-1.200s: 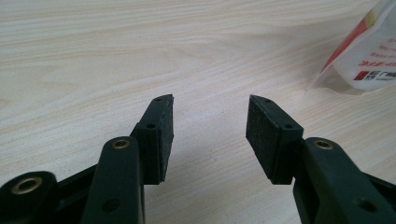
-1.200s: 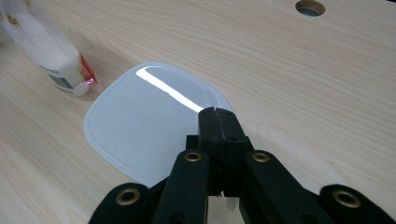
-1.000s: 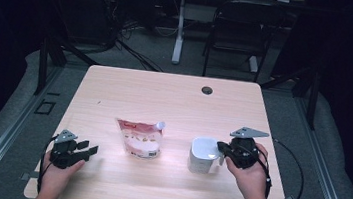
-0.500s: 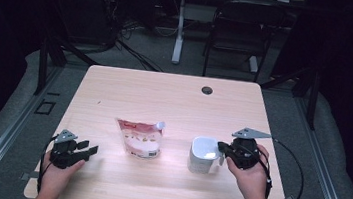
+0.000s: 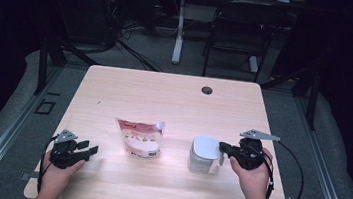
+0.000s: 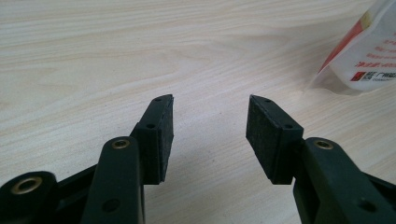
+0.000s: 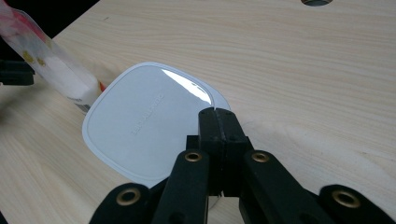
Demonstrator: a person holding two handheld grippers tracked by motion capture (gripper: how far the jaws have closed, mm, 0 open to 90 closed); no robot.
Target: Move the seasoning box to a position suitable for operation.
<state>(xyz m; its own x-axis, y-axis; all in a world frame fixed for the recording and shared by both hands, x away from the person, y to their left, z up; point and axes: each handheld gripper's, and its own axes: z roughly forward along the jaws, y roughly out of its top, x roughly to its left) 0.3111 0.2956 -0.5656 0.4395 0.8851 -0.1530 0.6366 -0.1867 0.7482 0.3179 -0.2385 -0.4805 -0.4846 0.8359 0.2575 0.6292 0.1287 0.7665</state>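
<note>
1. The white lidded container (image 5: 204,155) is seen near the table's (image 5: 175,94) front right, upright, with the spouted refill pouch (image 5: 140,138) just to its left.
2. The right gripper (image 5: 223,150), jaws pressed together, is held at the container's right rim; whether a lid tab is pinched can't be told.
3. The left gripper (image 5: 89,149) is parked near the front-left corner, jaws apart, nothing between.
4. Pale wood tabletop, dark room behind.
</note>
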